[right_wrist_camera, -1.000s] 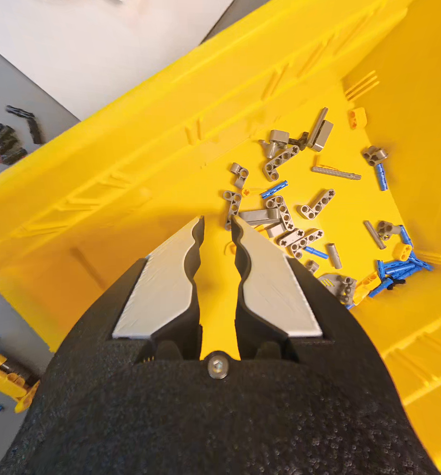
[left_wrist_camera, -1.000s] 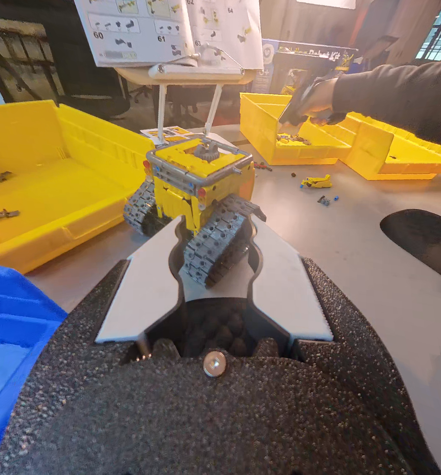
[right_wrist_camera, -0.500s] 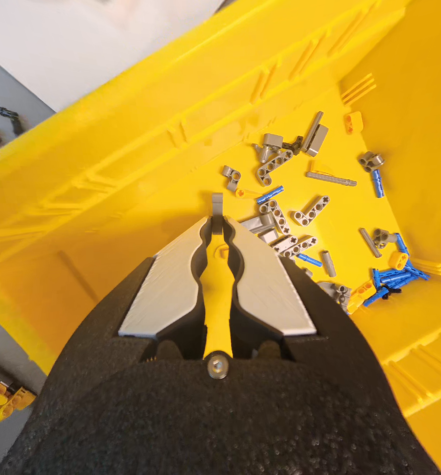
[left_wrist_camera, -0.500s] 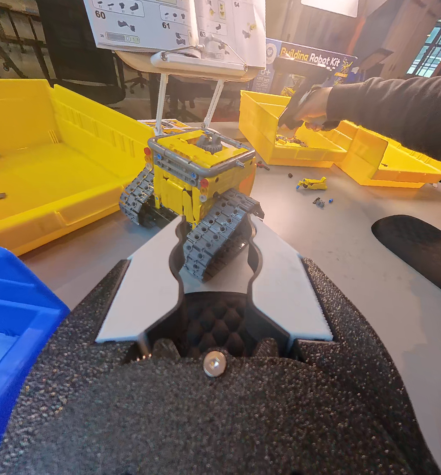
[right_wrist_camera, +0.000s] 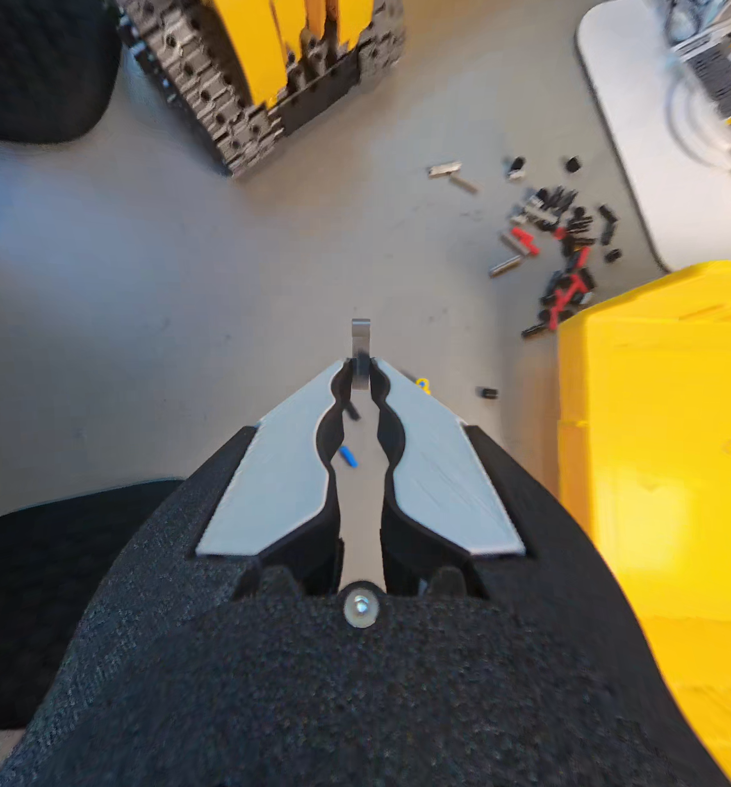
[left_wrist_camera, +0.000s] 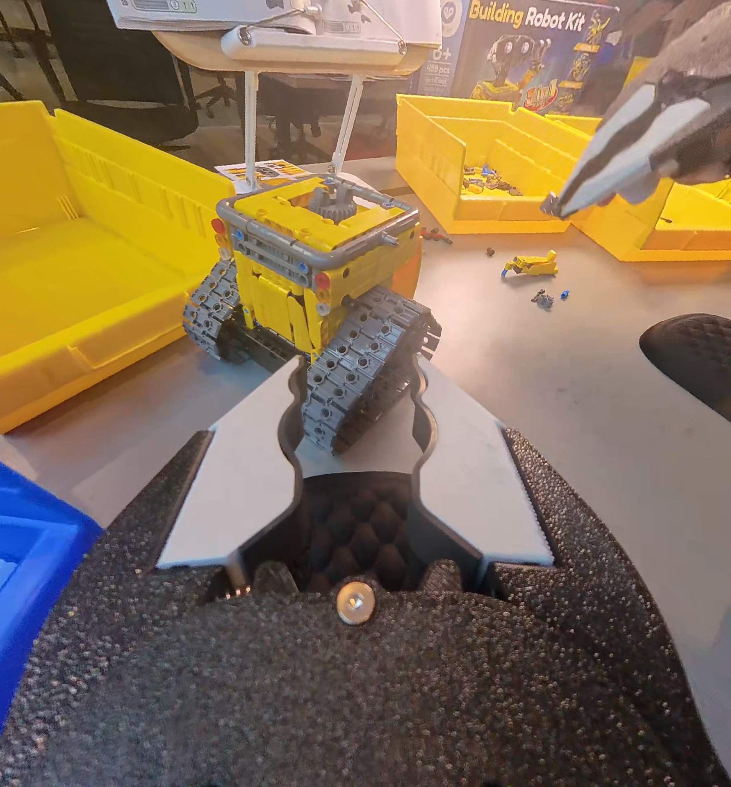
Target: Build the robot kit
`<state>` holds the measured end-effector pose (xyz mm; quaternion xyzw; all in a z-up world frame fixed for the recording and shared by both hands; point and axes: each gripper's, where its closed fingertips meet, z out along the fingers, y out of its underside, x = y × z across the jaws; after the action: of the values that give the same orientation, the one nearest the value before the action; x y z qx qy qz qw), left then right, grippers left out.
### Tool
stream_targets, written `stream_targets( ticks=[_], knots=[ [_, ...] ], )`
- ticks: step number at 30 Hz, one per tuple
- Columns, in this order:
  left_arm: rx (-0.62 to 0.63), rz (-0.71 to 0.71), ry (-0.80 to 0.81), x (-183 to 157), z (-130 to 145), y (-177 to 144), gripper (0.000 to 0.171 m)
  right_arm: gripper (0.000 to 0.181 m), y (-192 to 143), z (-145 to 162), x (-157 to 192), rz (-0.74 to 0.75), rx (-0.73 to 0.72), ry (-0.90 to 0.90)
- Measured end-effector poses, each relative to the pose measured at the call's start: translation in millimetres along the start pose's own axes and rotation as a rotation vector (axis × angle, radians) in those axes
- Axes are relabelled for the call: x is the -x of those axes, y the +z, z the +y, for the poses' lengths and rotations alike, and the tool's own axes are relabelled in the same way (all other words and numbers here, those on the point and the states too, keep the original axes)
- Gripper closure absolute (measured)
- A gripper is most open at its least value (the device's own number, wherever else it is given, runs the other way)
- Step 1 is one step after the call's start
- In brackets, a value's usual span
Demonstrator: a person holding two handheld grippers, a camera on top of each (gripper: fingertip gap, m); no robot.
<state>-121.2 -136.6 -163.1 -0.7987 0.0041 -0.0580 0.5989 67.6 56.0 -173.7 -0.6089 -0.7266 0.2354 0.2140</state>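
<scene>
A yellow brick-built robot model [left_wrist_camera: 312,264] with grey tracks stands on the grey table [left_wrist_camera: 525,404]. My left gripper [left_wrist_camera: 357,366] is closed around the model's near track [left_wrist_camera: 355,374], one finger on each side. My right gripper [right_wrist_camera: 360,362] is shut on a small grey brick piece [right_wrist_camera: 360,336] and holds it in the air above the table. In the left wrist view the right gripper [left_wrist_camera: 561,208] hangs at the upper right with the piece [left_wrist_camera: 550,208] at its tip. The model's lower part [right_wrist_camera: 270,64] shows at the top of the right wrist view.
A large yellow bin [left_wrist_camera: 78,255] is on the left, a blue bin [left_wrist_camera: 10,566] near left. Yellow bins with parts [left_wrist_camera: 483,179] stand at the back right, one beside my right gripper [right_wrist_camera: 653,426]. A booklet stand [left_wrist_camera: 312,42], loose pieces [right_wrist_camera: 559,255], and a black pad [left_wrist_camera: 717,366] are on the table. The left gripper's tips are roughly 30 centimeters from the right gripper's.
My right gripper shut on the grey piece in the yellow bin, lifted it out and moved over the table toward the model. My left gripper stayed on the track.
</scene>
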Motion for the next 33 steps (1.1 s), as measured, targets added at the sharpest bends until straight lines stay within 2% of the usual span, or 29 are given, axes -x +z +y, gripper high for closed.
stream_targets(
  ticks=[4, 9, 25, 33],
  knots=[
    [0.023, -0.023, 0.064, -4.1, 3.6, 2.3, 0.124, 0.173, 29.6, 37.7, 24.2, -0.003, 0.048, -0.002],
    [0.05, -0.04, 0.15, -11.6, 7.8, 4.9, 0.124, 0.173, 42.3, 59.1, 27.1, 0.051, 0.08, -0.029],
    [0.11, -0.035, 0.133, -9.2, 17.4, 12.8, 0.12, 0.169, 47.9, 52.7, 23.1, 0.12, 0.056, -0.108],
    [0.114, -0.05, 0.175, -12.2, 18.0, 13.1, 0.121, 0.171, 45.6, 46.6, 21.6, 0.223, 0.015, -0.285]
  ],
)
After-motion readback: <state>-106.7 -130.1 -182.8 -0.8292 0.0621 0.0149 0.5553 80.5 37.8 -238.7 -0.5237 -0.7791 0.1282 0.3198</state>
